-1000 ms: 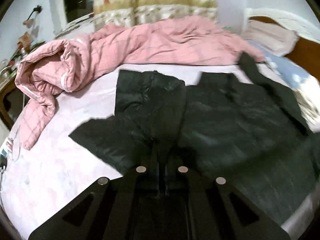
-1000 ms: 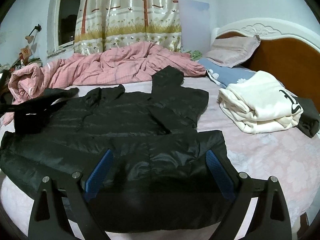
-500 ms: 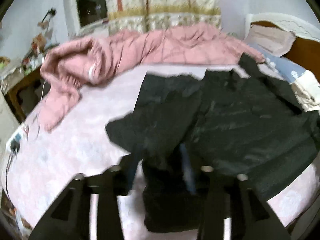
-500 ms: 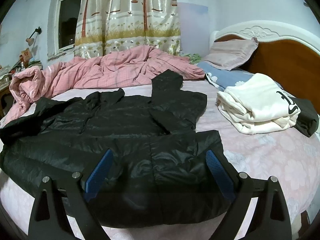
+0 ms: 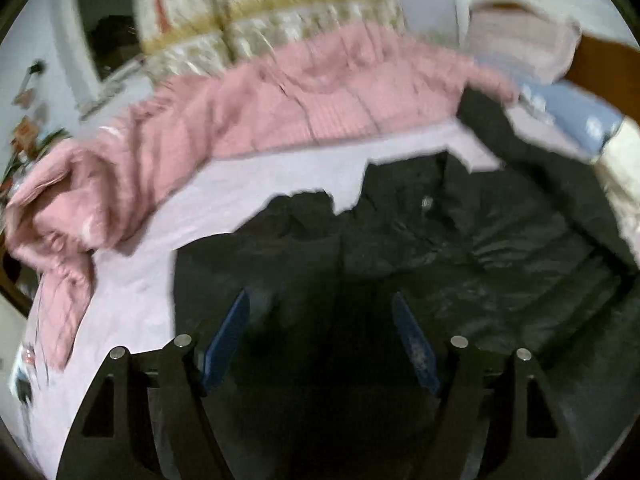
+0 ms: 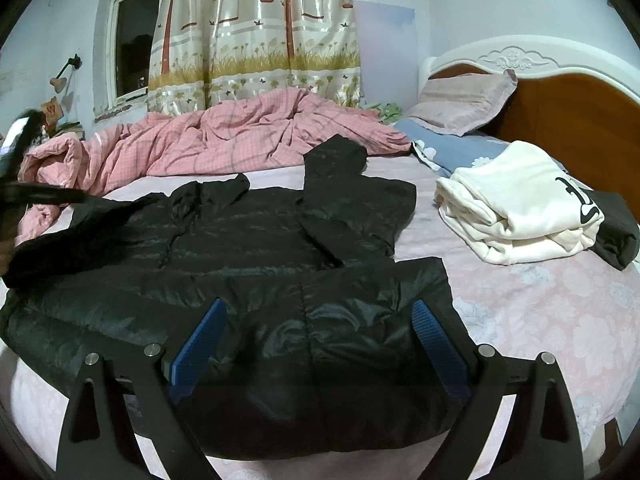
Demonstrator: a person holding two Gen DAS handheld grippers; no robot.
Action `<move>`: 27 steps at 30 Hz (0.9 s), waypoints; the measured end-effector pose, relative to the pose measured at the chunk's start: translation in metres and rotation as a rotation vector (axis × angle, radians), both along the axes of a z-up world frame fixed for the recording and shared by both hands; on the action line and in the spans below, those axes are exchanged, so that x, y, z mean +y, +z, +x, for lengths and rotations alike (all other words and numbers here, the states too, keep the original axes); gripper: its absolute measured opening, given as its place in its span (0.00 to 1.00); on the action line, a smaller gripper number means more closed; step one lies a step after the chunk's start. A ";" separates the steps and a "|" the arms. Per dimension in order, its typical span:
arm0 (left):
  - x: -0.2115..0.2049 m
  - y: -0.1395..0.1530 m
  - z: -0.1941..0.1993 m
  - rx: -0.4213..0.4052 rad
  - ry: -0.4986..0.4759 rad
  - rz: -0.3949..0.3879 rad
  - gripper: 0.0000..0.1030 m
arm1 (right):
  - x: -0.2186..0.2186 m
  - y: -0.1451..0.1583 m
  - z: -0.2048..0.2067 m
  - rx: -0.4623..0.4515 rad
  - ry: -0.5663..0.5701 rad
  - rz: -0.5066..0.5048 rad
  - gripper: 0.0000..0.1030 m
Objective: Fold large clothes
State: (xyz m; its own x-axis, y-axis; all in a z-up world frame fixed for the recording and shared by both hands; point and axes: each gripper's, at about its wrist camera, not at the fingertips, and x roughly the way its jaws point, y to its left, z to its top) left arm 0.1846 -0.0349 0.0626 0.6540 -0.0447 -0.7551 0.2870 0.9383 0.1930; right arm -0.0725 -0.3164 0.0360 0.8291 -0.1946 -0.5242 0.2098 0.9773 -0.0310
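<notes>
A large black puffer jacket [image 6: 280, 248] lies spread on the bed, its right sleeve folded in over the body and its hood pointing to the far side. It also shows in the blurred left wrist view [image 5: 460, 264]. My left gripper [image 5: 320, 316] is open and empty just above the jacket's left part. My right gripper [image 6: 316, 324] is open and empty, hovering over the jacket's hem near the bed's front edge. The left gripper shows as a dark blur at the left edge of the right wrist view [image 6: 24, 196].
A crumpled pink quilt [image 6: 224, 140] lies along the far side of the bed. Folded white clothing [image 6: 516, 204] and a dark folded item [image 6: 616, 228] sit at right, near pillows [image 6: 460, 100] and the wooden headboard [image 6: 580, 92]. A curtain [image 6: 256, 28] hangs behind.
My left gripper was shut on the jacket's left sleeve; it has opened and let the sleeve go, which now lies folded on the jacket. The right gripper stayed still.
</notes>
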 end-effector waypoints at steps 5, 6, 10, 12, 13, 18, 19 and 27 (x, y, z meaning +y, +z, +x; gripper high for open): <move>-0.035 -0.025 0.066 0.068 0.003 0.124 0.71 | -0.011 -0.006 0.014 0.044 -0.006 0.052 0.93; -0.036 -0.033 0.077 0.086 0.016 0.137 0.71 | -0.013 -0.006 0.015 0.042 -0.002 0.068 0.93; -0.024 -0.056 0.113 0.158 0.120 0.118 0.01 | -0.018 -0.005 0.018 0.038 0.002 0.085 0.93; -0.018 -0.050 0.113 0.125 0.106 0.054 0.01 | -0.018 -0.006 0.019 0.042 0.010 0.083 0.93; -0.019 -0.039 0.103 0.058 0.071 0.030 0.01 | -0.017 -0.006 0.019 0.043 0.014 0.078 0.93; -0.046 0.012 0.023 -0.110 -0.232 -0.129 0.01 | -0.015 0.001 0.014 0.009 0.009 0.064 0.93; -0.054 0.015 0.008 -0.111 -0.277 -0.128 0.01 | -0.015 0.002 0.013 0.002 0.004 0.065 0.93; -0.102 -0.009 -0.074 -0.020 -0.457 -0.151 0.01 | -0.031 0.032 0.039 -0.003 0.093 0.235 0.93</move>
